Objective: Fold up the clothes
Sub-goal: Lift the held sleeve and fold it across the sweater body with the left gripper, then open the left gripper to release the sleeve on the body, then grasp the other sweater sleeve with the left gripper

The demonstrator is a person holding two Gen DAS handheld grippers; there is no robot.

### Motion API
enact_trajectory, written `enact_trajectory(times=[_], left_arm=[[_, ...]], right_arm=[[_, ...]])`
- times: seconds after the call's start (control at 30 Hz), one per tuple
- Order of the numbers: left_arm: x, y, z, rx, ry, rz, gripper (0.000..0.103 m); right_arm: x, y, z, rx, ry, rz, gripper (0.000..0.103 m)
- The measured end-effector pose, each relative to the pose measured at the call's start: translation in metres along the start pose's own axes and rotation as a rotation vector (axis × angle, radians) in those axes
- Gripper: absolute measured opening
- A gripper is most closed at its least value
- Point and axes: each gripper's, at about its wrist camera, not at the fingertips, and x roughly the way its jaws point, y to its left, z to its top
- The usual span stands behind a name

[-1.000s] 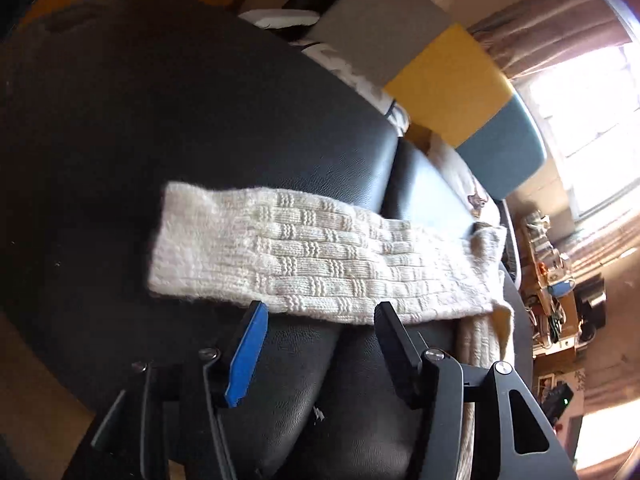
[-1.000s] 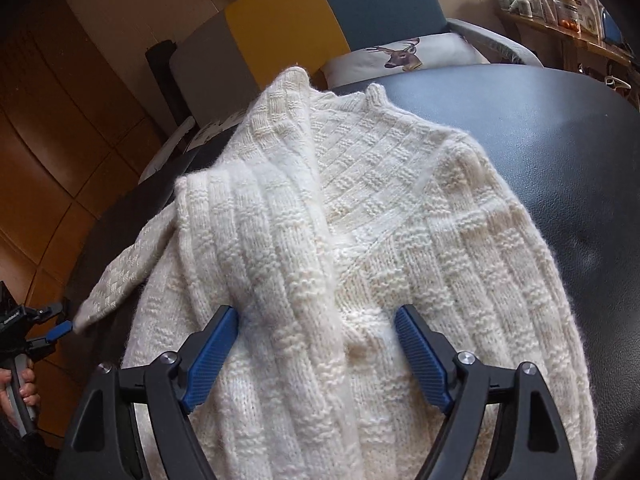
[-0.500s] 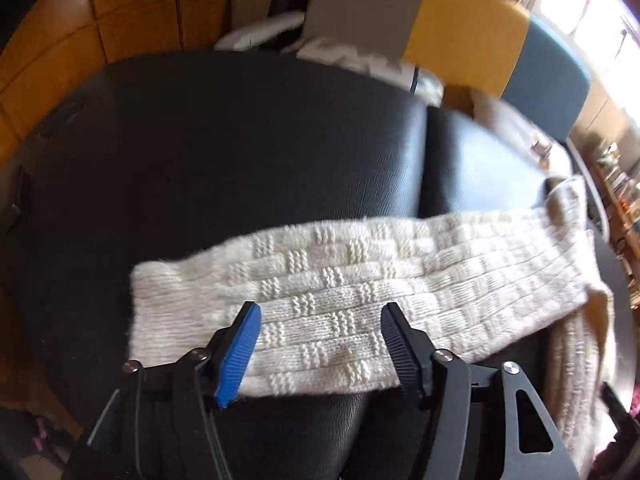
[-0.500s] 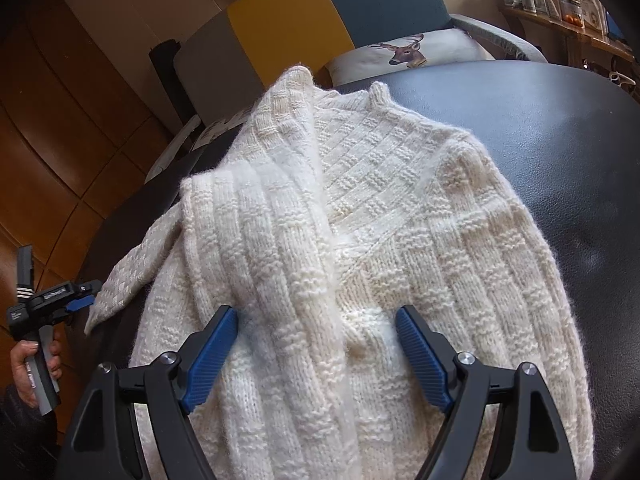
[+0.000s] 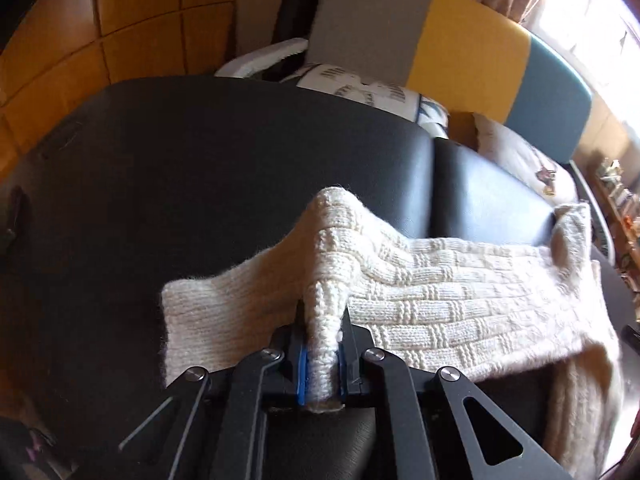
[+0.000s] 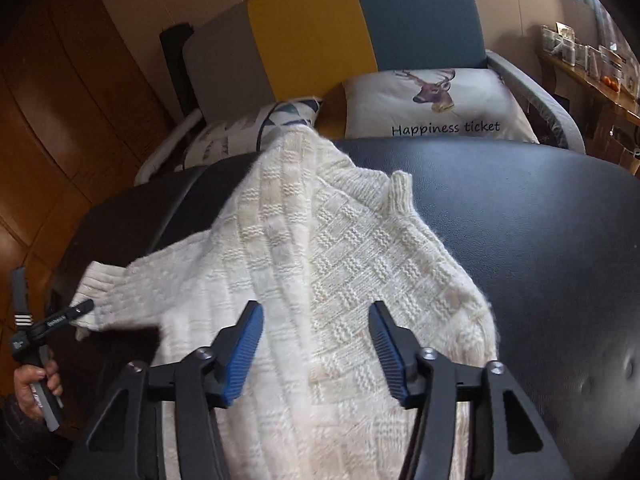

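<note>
A cream knit sweater (image 6: 320, 240) lies on a black leather surface (image 6: 540, 220), its collar toward the far edge. One sleeve (image 5: 440, 300) stretches out to the left. My left gripper (image 5: 323, 316) pinches that sleeve near the cuff; its jaws are closing, and the knit stands up in a ridge between the pads. In the right wrist view the left gripper (image 6: 80, 306) shows at the cuff, held by a hand (image 6: 32, 384). My right gripper (image 6: 316, 320) hovers over the sweater's body, its jaws closing but still apart, the pads not pressing the knit.
Behind the black surface stands a chair (image 6: 312, 40) with a grey, yellow and blue back, holding a deer cushion (image 6: 432, 100) and a patterned cushion (image 6: 240, 136). Wooden wall panels (image 5: 140, 40) are on the left. A cluttered shelf (image 6: 592, 64) runs along the right.
The left gripper went from open over the flat sleeve to pinched on it, bunching the knit into a ridge. The right gripper's jaws narrowed and it drew back over the sweater.
</note>
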Motion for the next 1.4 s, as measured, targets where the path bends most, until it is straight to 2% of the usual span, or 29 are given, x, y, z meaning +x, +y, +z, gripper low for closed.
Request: enact_trajectory(times=[0.1, 0.17, 0.27, 0.33, 0.43, 0.53, 0.67, 0.73, 0.83, 1.0, 1.27, 1.4], left_arm=[[0.014, 0.009, 0.008, 0.005, 0.019, 0.046, 0.011], [0.019, 0.014, 0.013, 0.010, 0.034, 0.054, 0.012], [0.009, 0.034, 0.019, -0.074, 0.080, -0.018, 0.014], [-0.007, 0.043, 0.022, -0.144, 0.067, -0.074, 0.016], [-0.038, 0.038, 0.013, -0.157, 0.045, -0.143, 0.021], [-0.060, 0.007, -0.008, -0.123, 0.090, -0.312, 0.024], [-0.078, -0.066, -0.040, -0.048, 0.187, -0.565, 0.024], [-0.077, -0.104, -0.054, 0.004, 0.249, -0.648, 0.024], [-0.068, -0.152, -0.074, 0.071, 0.319, -0.660, 0.025], [-0.041, -0.199, -0.093, 0.120, 0.404, -0.597, 0.027], [-0.043, -0.201, -0.101, 0.063, 0.419, -0.573, 0.031], [-0.053, -0.186, -0.097, -0.046, 0.403, -0.598, 0.032]], right_arm=[[0.041, -0.019, 0.011, 0.041, 0.118, 0.008, 0.042], [0.053, -0.019, 0.011, 0.019, 0.136, -0.006, 0.042], [0.059, -0.018, 0.011, -0.015, 0.136, -0.028, 0.042], [0.060, -0.019, 0.010, -0.026, 0.124, -0.029, 0.042], [0.058, -0.026, 0.010, -0.025, 0.096, -0.002, 0.042], [0.057, -0.035, 0.012, -0.009, 0.084, 0.037, 0.042], [0.051, -0.044, 0.015, 0.029, 0.086, 0.076, 0.041], [0.040, -0.049, 0.015, 0.051, 0.079, 0.083, 0.041], [0.010, -0.054, -0.004, 0.055, 0.043, 0.118, 0.041], [-0.002, -0.064, -0.039, 0.043, 0.077, 0.137, 0.041], [-0.002, -0.090, -0.063, 0.173, -0.013, 0.265, 0.042], [-0.003, -0.089, -0.067, 0.155, -0.046, 0.273, 0.042]])
